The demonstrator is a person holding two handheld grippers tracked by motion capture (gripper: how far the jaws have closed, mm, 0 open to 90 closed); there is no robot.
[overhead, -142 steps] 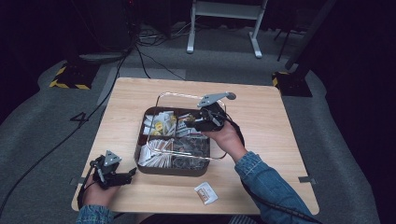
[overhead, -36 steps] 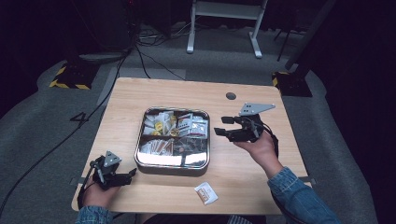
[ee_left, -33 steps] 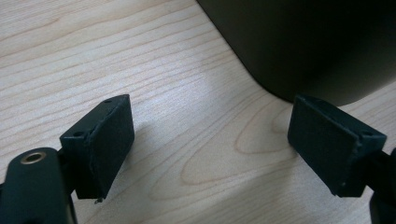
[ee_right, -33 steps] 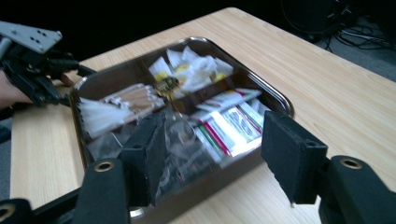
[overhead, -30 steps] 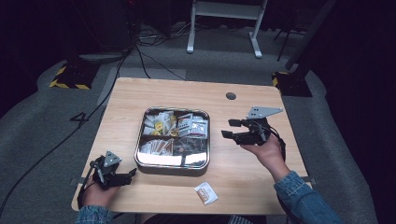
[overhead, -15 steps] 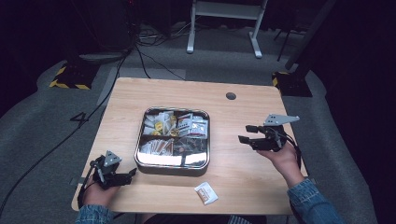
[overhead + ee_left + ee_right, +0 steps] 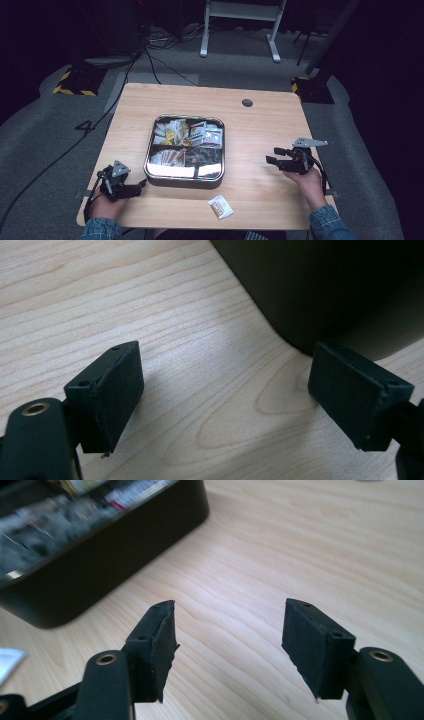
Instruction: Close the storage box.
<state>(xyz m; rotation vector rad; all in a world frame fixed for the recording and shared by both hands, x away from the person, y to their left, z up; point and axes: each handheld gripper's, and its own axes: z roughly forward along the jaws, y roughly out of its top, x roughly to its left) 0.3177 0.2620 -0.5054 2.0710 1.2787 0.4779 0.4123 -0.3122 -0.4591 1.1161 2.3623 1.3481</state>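
**Operator:** With both tools parked on the table (image 7: 260, 130), I read this as a rest position around the tin (image 7: 184, 172). The tin sits mid-table, and the right gripper (image 7: 270, 156) lies well to the right of it, resting low over the wood. Its jaws have just been opening and stand apart with nothing between them, only bare board showing in the right gripper view.

**Observer:** And the other tool?

**Operator:** The left gripper (image 7: 141, 184) sits just beside the tin's near left corner, jaws spread wide and empty. In the left gripper view the tin's dark wall (image 7: 340, 290) rises right ahead of the pads (image 7: 117, 390); I judge it placed there ready to steady the container. Whether a pad touches the wall, I cannot tell.

**Observer:** Materials?

**Operator:** The tin is a shallow square metal box with rounded corners, a bright polished rim and a dark matte outer wall. It holds small flat packets and golden round pieces in divided sections. The table is pale wood-grain laminate, smooth. The pads are black, blocky, slightly foamy at the edges. One small white sachet (image 7: 220, 206) lies on the table near the tin's front right corner, apart from both tools.
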